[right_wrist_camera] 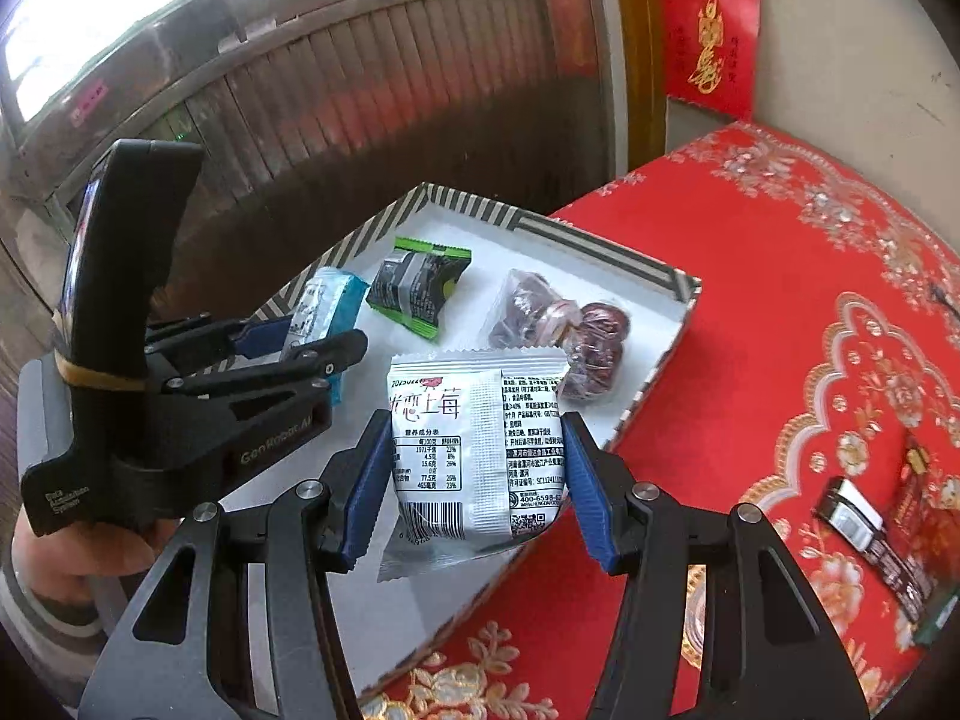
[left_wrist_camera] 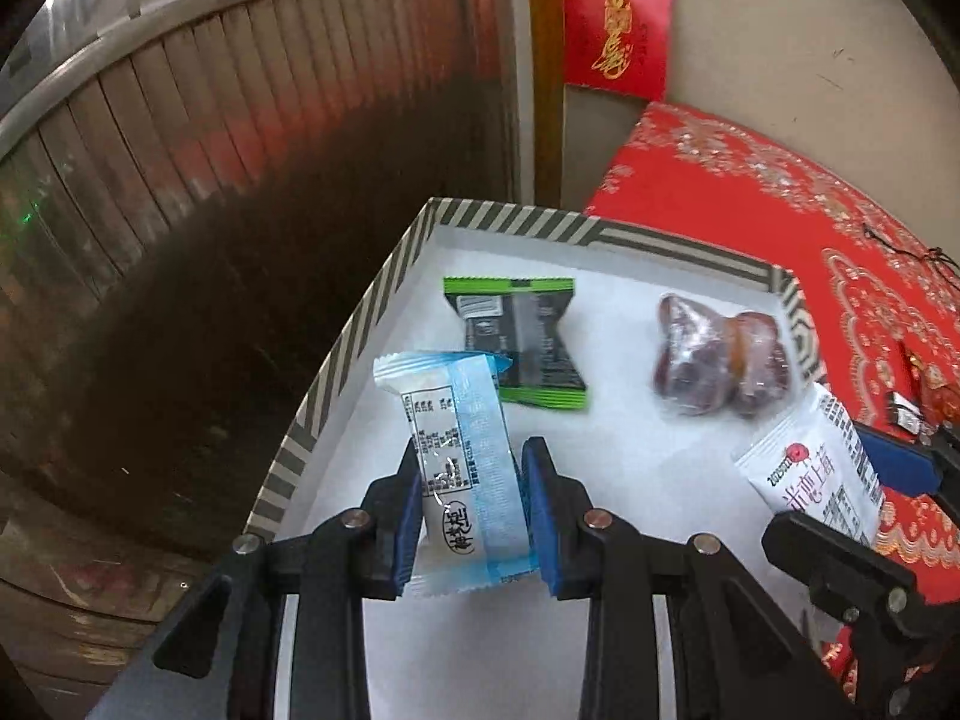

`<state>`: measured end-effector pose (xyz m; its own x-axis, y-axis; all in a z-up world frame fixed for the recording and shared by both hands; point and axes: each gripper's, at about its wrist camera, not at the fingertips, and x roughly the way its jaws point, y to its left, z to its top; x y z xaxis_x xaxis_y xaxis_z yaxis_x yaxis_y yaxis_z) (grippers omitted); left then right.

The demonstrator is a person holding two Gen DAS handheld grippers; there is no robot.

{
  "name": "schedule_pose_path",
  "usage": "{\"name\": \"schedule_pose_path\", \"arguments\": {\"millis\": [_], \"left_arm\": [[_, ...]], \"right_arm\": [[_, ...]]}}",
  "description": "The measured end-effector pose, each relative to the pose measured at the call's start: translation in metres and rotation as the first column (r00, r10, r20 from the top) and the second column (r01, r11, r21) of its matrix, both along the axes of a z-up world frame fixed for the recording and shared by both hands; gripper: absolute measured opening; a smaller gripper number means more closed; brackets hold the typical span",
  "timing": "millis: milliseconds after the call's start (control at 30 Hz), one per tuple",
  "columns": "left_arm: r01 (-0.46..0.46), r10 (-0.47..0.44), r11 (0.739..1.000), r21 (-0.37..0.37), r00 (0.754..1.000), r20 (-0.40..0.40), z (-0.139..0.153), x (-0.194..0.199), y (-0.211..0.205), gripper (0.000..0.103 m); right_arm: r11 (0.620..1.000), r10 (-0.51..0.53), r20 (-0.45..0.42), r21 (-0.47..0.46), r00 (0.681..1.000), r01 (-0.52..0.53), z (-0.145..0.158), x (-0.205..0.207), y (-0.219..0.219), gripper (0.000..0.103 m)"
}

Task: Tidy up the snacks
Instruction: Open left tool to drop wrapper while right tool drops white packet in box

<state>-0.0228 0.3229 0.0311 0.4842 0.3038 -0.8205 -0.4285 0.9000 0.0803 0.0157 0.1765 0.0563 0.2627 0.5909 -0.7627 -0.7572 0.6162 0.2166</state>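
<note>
Two snacks lie in the striped tray (left_wrist_camera: 336, 372): green pack (left_wrist_camera: 519, 339), dates (left_wrist_camera: 720, 360); left gripper (left_wrist_camera: 471, 510) clamps a blue pack (left_wrist_camera: 462, 468) above it. Right view: right gripper (right_wrist_camera: 474, 468) pinches a white pack (right_wrist_camera: 480, 450) over the tray's edge, red cloth (right_wrist_camera: 780, 300) alongside.

My two views are evenly lit and sharp; a bright window (right_wrist_camera: 90, 18) glares at far left, the shutter (left_wrist_camera: 150, 240) is dim, edges bend strongly.

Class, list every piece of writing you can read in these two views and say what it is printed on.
"GenRobot.AI": left tongs body.
"400-6598-67…": white snack packet.
"SC1124111…": same packet.
"1971", "23%", "465": its nutrition table.
Blue packet, red wall hanging: Chinese characters, not legible to me.
</note>
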Motion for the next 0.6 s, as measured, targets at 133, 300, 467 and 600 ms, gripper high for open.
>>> {"name": "schedule_pose_path", "arguments": {"millis": [133, 300, 467, 600], "left_arm": [[-0.013, 0.013, 1.0, -0.001, 1.0, -0.02, -0.006, 0.002, 0.007, 0.034], [-0.011, 0.012, 1.0, 0.011, 1.0, -0.029, -0.007, 0.004, 0.007, 0.034], [-0.009, 0.009, 1.0, -0.002, 0.999, -0.043, -0.011, 0.009, 0.006, 0.034], [-0.03, 0.03, 0.999, -0.01, 0.999, -0.037, -0.011, 0.009, 0.01, 0.035]], "right_arm": [[1.0, 0.016, -0.012, -0.011, 1.0, -0.016, -0.007, 0.004, 0.01, 0.055], [0.999, 0.018, -0.043, -0.025, 0.999, -0.019, -0.021, 0.009, 0.016, 0.055], [0.998, 0.03, -0.031, -0.045, 0.999, -0.032, -0.024, 0.005, 0.022, 0.055], [0.999, 0.03, -0.024, -0.045, 0.999, -0.031, -0.025, 0.004, 0.023, 0.055]]}}
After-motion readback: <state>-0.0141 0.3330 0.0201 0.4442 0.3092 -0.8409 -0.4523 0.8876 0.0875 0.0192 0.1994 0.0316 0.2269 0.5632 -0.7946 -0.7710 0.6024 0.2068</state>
